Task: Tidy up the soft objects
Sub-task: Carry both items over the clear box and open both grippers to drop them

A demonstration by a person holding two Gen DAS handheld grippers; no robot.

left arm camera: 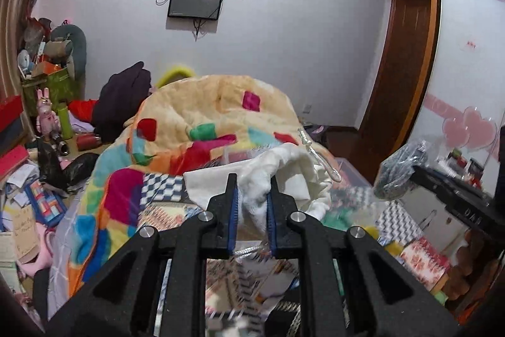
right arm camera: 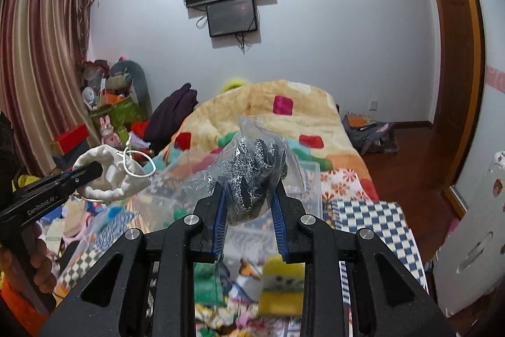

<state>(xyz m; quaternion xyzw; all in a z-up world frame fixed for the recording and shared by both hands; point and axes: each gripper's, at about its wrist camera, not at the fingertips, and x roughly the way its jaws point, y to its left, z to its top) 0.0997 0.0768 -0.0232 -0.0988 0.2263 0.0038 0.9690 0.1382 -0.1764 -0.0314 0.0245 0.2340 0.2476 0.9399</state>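
Note:
My left gripper (left arm camera: pixel 252 188) is shut on a white drawstring cloth pouch (left arm camera: pixel 284 176) and holds it in the air above the bed; the pouch also shows in the right wrist view (right arm camera: pixel 110 176) at the left, with the left gripper (right arm camera: pixel 85 172) clamped on it. My right gripper (right arm camera: pixel 249 191) is shut on a clear plastic bag of grey knitted gloves (right arm camera: pixel 252 166), also held above the bed. That bag shows at the right of the left wrist view (left arm camera: pixel 401 169). A clear plastic storage box (right arm camera: pixel 311 179) lies below, partly hidden.
A colourful patchwork blanket (left arm camera: pixel 202 122) is heaped on the bed. Checked cloths (right arm camera: pixel 372 223) and a yellow sponge-like item (right arm camera: pixel 281 283) lie below. Clutter and boxes (left arm camera: pixel 47 78) fill the left side. A wardrobe door (left arm camera: pixel 467 52) stands right.

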